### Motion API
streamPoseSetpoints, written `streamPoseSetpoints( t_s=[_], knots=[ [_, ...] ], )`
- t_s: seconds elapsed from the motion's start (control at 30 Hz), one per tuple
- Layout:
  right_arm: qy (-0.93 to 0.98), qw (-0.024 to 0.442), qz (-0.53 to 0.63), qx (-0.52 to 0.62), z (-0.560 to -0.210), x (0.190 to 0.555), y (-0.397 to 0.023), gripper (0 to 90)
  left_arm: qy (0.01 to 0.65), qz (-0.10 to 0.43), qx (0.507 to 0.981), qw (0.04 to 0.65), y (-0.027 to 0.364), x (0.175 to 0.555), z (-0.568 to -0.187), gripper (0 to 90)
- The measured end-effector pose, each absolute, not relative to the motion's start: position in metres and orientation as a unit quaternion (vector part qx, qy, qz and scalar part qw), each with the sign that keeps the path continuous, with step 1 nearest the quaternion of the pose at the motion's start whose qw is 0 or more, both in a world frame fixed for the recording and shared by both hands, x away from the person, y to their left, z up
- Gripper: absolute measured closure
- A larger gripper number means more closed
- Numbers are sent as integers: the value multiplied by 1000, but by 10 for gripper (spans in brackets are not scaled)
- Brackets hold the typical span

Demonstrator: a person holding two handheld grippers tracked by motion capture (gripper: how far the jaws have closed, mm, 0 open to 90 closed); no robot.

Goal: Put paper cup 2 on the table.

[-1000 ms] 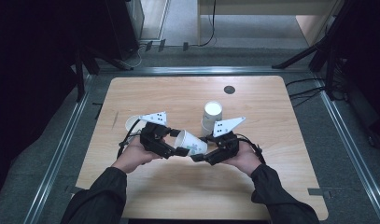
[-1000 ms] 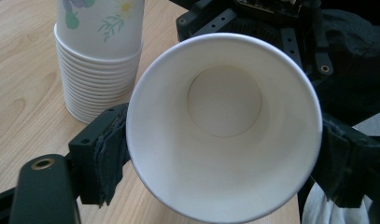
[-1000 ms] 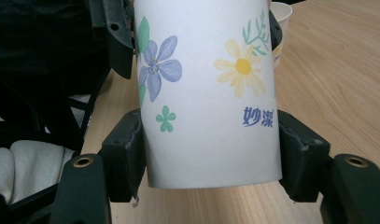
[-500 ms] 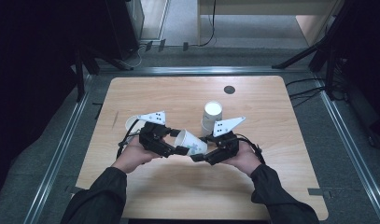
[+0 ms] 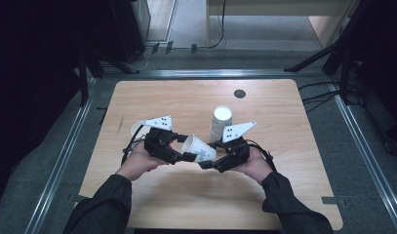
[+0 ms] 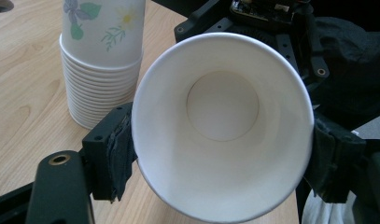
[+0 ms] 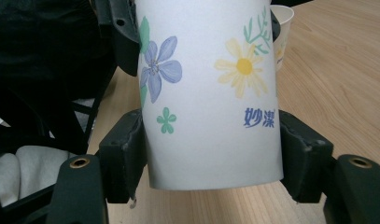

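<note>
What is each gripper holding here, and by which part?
Both hold one paper cup, lying on its side between them. The left gripper, jaws just closing, clamps the rim end; the right gripper, jaws just opening, flanks the base end.

Paper cup [image 5: 198,148] on its side between left gripper [image 5: 179,155] and right gripper [image 5: 209,162], above table [image 5: 284,204]; cup stack [image 5: 220,123] upright just behind; single cup [image 5: 136,129] behind left gripper.

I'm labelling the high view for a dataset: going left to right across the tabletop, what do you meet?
Single cup standing behind the left hand → left tongs → paper cup held on its side → right tongs; the cup stack overlaps these, so its place is unclear.
</note>
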State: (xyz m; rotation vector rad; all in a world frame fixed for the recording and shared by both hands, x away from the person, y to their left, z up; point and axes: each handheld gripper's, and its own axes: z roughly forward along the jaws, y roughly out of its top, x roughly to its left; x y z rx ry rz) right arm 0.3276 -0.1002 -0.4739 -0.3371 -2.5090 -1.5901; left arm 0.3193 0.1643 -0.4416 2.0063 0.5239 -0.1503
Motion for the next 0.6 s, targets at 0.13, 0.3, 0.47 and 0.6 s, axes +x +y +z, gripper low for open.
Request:
streamPoseSetpoints(
  t_s=[0.13,0.3,0.47,0.6],
  knots=[
    [-838,78,-527,-117,-474,328,-101,307,218,-62,828,513,168,320,-440,221],
    [-840,71,-525,-117,-474,329,-103,301,223,-59,826,514,173,319,-438,221],
    [-846,66,-515,-122,-474,329,-107,296,230,-56,820,522,184,318,-433,221],
    [-847,63,-512,-127,-475,330,-110,296,236,-46,819,521,194,316,-430,221]
  ],
)
